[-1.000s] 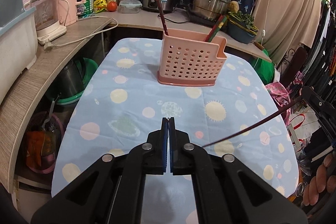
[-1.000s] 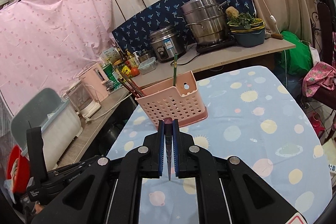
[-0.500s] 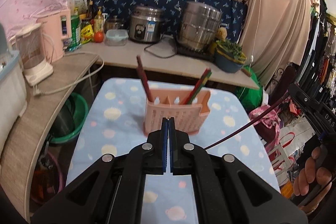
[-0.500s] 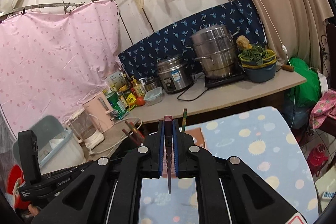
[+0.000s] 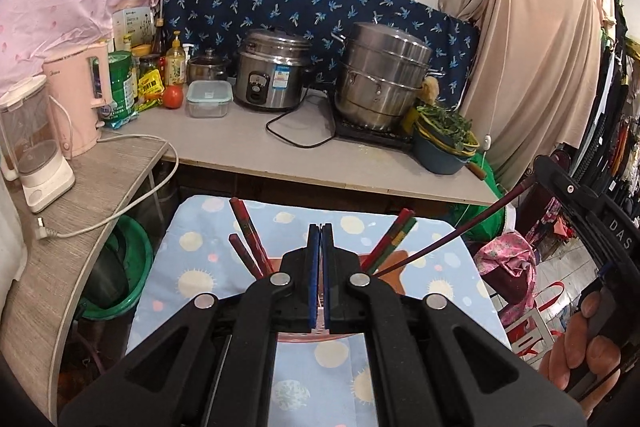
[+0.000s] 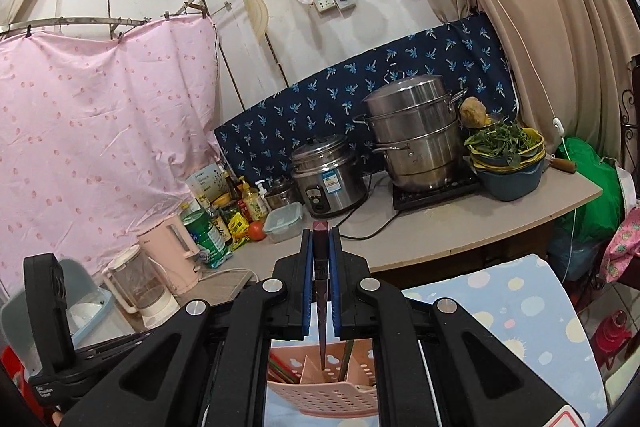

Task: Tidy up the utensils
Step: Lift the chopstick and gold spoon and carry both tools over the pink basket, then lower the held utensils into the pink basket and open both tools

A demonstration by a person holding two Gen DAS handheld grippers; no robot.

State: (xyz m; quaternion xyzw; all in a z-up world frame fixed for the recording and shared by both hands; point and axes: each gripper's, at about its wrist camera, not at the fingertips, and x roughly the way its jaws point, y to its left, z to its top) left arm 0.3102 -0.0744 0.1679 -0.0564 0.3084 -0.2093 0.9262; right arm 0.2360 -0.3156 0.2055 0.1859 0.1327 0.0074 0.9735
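Over a planet-print cloth table fronting a cluttered counter with rice cooker and steamer pot, the right gripper pinches a dark chopstick above the pink utensil holder, while the left gripper is clenched on nothing.

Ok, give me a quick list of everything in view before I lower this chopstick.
Utensil holder: one, pink, perforated, on the table under both grippers.
Chopsticks in holder: several, dark red and red-green, leaning outward.
Held chopstick: one, dark, tip down over the holder.
Table: one, light-blue spotted cloth.
Rice cooker: one, steel, on the counter.
Steamer pot: one, steel, right of the cooker.
Kettle: one, pink, counter left.
Tomato: one, red, by the food box.
Left gripper: shut, empty.
Right gripper: shut on the held chopstick.
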